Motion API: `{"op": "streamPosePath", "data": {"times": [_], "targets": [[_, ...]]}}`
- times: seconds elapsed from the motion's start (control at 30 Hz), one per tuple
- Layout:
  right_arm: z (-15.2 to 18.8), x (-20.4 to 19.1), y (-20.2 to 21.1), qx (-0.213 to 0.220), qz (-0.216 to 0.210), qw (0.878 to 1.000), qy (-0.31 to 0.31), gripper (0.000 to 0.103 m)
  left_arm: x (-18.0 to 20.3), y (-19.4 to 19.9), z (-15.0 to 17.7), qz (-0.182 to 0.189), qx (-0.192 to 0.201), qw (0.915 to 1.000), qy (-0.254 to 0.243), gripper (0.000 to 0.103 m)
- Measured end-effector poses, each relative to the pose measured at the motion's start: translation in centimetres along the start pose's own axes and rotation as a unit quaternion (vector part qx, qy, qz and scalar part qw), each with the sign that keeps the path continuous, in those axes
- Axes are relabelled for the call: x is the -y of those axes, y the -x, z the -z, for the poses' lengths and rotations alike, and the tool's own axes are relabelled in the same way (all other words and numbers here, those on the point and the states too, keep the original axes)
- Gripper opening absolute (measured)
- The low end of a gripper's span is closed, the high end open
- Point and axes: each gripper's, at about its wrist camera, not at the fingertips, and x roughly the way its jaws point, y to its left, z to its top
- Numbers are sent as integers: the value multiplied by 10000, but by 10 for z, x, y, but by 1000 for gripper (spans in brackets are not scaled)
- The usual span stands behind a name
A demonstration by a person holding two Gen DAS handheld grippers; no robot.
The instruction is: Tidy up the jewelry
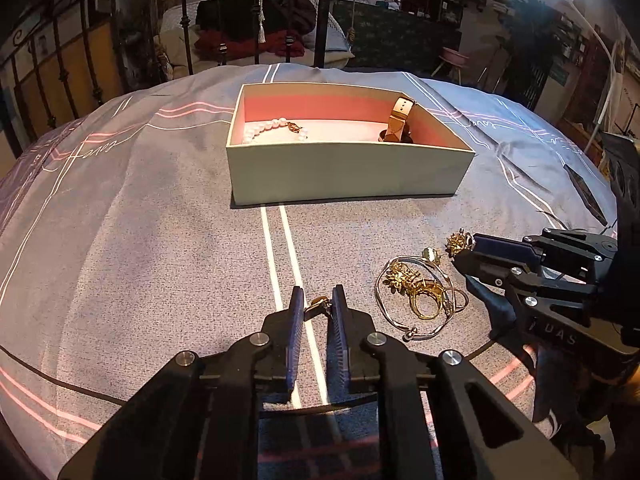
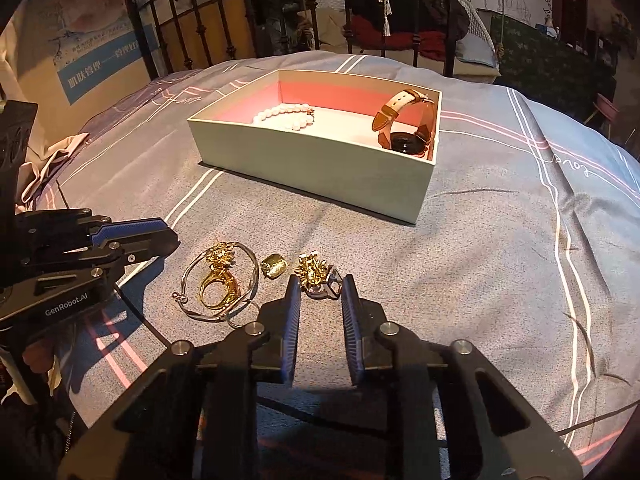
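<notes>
The left gripper (image 1: pixel 317 307) is clenching a small gold piece (image 1: pixel 316 305) between its pads, low on the bedspread (image 1: pixel 160 240). The right gripper (image 2: pixel 320 286) is grasping a gold floral ornament on a silver ring (image 2: pixel 316 274).

Between the two grippers a pile is lying: a silver bangle (image 2: pixel 216 280) encircling gold rings (image 2: pixel 218 276), with a small gold nugget-like piece (image 2: pixel 274 268) just beside it at three o'clock.

At twelve o'clock, well apart, the open pale box (image 1: pixel 348 176) with pink inner walls is holding a pearl bracelet (image 1: pixel 276 126) at its left and a tan-strapped watch (image 2: pixel 400 120) at its right. Bare bedspread is separating box and pile.

The grey bedspread is carrying white and pink stripes. A black iron bed frame (image 1: pixel 256 12) is standing behind.
</notes>
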Motion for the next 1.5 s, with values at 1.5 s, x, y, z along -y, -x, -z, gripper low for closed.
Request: {"op": "streamPosePath", "data": {"times": [1.5], "targets": [[-22,-9,6,296,-68,9989,360,10,10,4,-3,169,56,9998,-108,14]]}}
